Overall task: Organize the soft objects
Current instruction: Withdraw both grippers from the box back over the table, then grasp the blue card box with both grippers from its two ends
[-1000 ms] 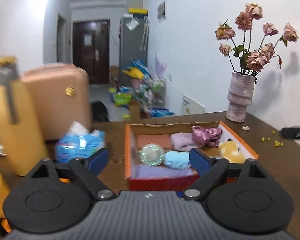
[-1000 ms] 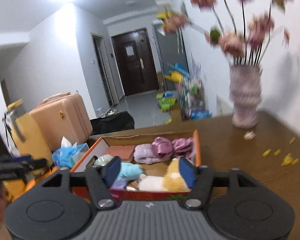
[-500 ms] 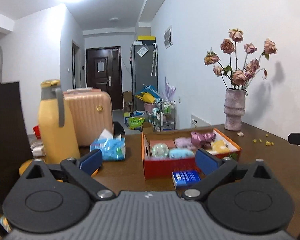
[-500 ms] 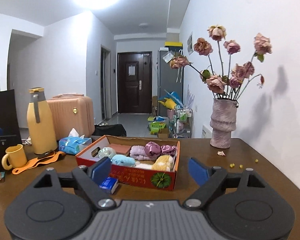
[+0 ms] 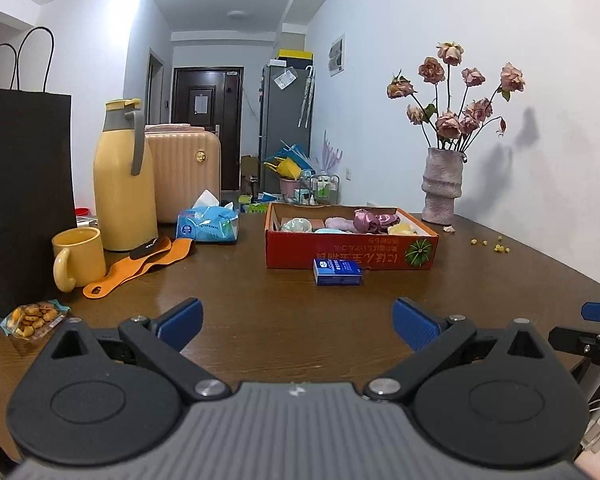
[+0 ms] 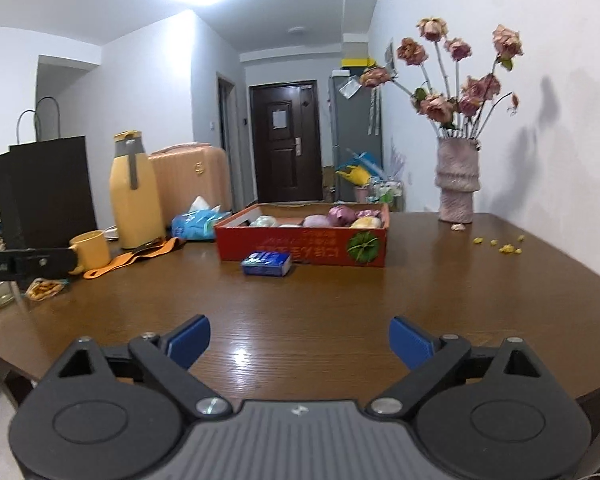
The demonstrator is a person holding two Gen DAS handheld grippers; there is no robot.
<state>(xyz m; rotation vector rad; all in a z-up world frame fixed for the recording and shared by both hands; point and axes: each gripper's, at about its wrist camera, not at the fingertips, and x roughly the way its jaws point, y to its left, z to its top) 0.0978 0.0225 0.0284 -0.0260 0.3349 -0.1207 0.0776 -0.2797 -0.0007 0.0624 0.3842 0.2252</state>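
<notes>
A red cardboard box sits far back on the brown table and holds several soft items: a purple satin piece, a pink one, a pale green one and a yellow plush. A small blue pack lies in front of the box. My left gripper stands open over bare table near the front edge, nothing between its fingers. My right gripper is opening, also empty, well short of the box.
On the left stand a black paper bag, a yellow jug, a yellow mug, an orange strap, a snack packet and a blue tissue pack. A vase of dried roses stands back right, with yellow bits nearby.
Both grippers have pulled back from the box toward the table's front edge and sunk a little. Their jaws have widened. The box now looks far smaller.
</notes>
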